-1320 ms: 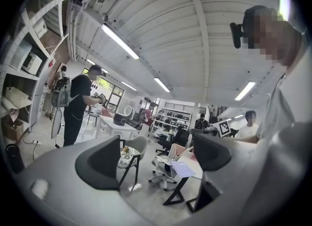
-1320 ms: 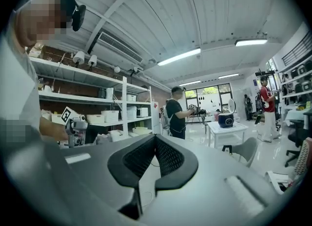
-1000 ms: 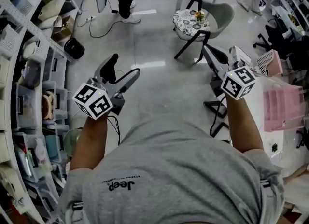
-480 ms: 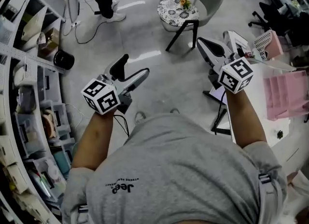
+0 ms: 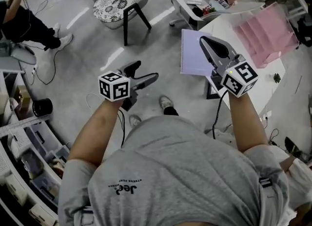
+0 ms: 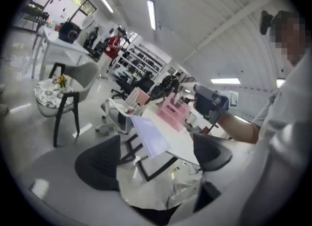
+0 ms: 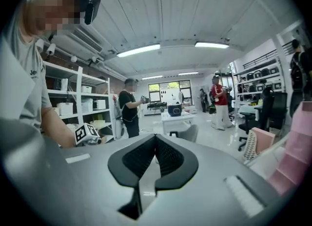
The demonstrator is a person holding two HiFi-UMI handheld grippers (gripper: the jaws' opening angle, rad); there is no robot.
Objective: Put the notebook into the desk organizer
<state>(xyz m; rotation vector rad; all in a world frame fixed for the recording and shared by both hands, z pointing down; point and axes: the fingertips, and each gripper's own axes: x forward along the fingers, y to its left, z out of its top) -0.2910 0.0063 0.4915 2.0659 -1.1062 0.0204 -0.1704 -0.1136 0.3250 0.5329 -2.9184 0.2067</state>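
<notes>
The notebook (image 5: 194,52) lies flat at the near corner of the desk (image 5: 225,27), one edge jutting over the rim, well apart from the pink organizer (image 5: 268,31) farther back on the same top. It looks thin and light to me, with a soft cover that would likely sag or fan open if pinched by one corner, and smooth enough to slide. I would take it by the overhanging edge, near the middle of that side or at the spine, where one pad can slip underneath. My right tongs (image 5: 204,41) are closed on nothing, the tip over the notebook's right edge in the head view; I cannot tell if it touches. My left tongs (image 5: 145,71) are open and empty, out over the floor, short of the desk and pointed towards it.
</notes>
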